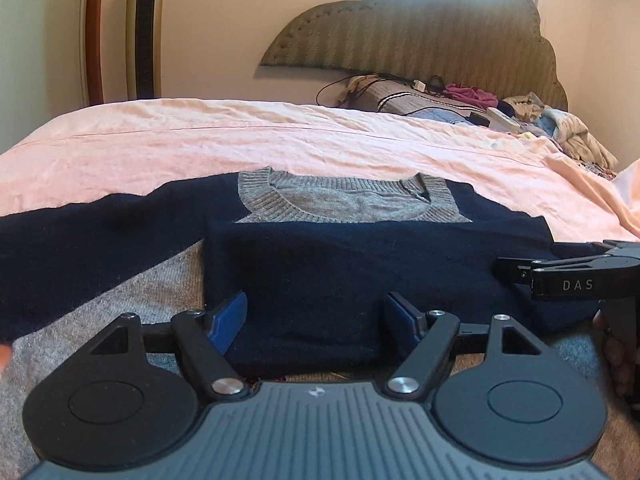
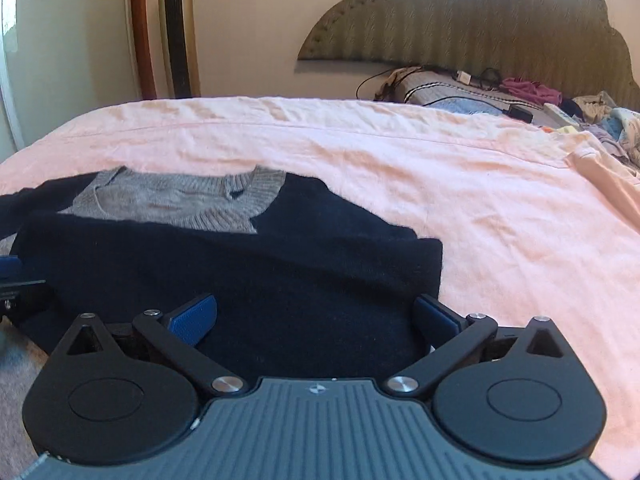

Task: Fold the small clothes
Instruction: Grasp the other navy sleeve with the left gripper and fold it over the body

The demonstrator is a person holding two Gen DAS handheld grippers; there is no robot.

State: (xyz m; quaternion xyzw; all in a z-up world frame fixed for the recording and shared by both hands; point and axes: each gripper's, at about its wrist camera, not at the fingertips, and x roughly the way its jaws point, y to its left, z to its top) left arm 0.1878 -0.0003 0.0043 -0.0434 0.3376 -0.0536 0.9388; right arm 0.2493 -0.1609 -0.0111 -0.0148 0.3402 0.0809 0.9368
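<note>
At lower centre, the left gripper (image 1: 316, 316) spreads wide over the navy-and-grey knitted sweater (image 1: 360, 264); the right gripper (image 2: 316, 318) likewise gapes, empty, over its folded navy panel. Beyond stretches the wrinkled pink bedsheet (image 2: 400, 152).

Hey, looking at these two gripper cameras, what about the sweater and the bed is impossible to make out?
- Sweater lower hem: both views, hidden behind the gripper bodies.
- Its outstretched sleeve: left wrist view, the cuff runs off the left edge.
- Clutter by the headboard: too small and blurred to identify.
- Right gripper in the left view: cut off by the right edge.
</note>
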